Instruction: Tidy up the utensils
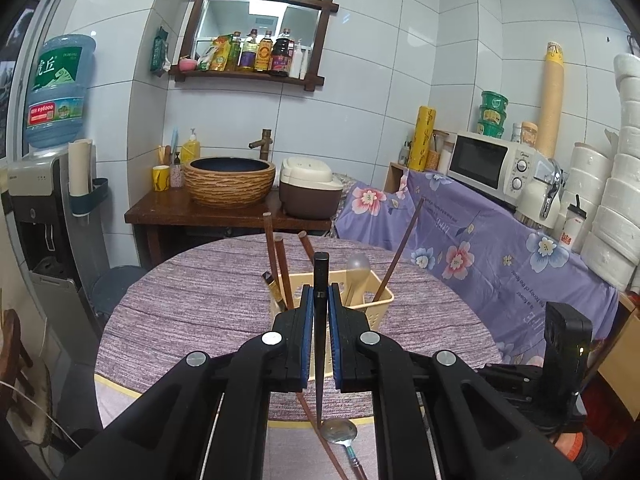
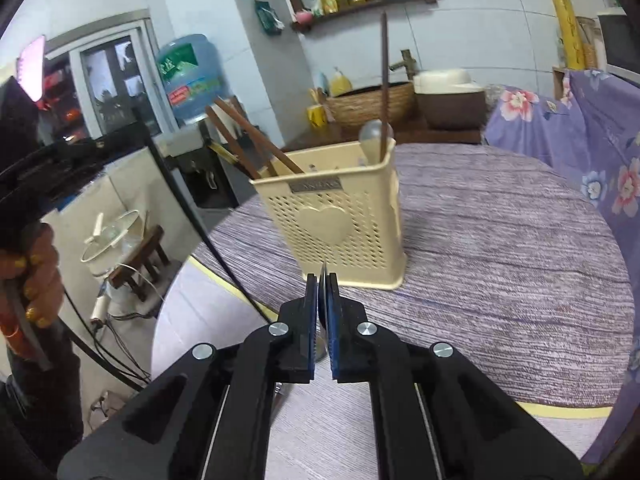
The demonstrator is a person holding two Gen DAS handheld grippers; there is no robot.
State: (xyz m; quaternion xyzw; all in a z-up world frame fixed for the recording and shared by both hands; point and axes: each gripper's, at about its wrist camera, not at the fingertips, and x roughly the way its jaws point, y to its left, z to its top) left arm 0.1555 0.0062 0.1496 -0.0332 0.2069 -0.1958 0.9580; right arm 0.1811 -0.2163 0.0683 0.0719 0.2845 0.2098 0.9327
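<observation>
A cream perforated utensil holder (image 2: 340,224) stands on the round purple-clothed table (image 2: 500,240); it shows behind my fingers in the left wrist view (image 1: 370,300). It holds several brown chopsticks (image 2: 252,136) and a spoon (image 2: 374,134). My left gripper (image 1: 321,292) is shut on a black chopstick (image 1: 320,272), held upright just in front of the holder. My right gripper (image 2: 322,280) is shut on a thin metal utensil (image 2: 322,344), seen edge-on, near the holder's front base. A metal spoon (image 1: 340,432) and a brown chopstick (image 1: 320,432) lie on the table below the left gripper.
A wooden counter with a basin (image 1: 230,180) and rice cooker (image 1: 310,192) stands behind the table. A flower-print cloth (image 1: 500,248) covers a bench with a microwave (image 1: 490,166) at right. A water dispenser (image 1: 40,208) stands at left. The right gripper's body (image 1: 564,360) shows at right.
</observation>
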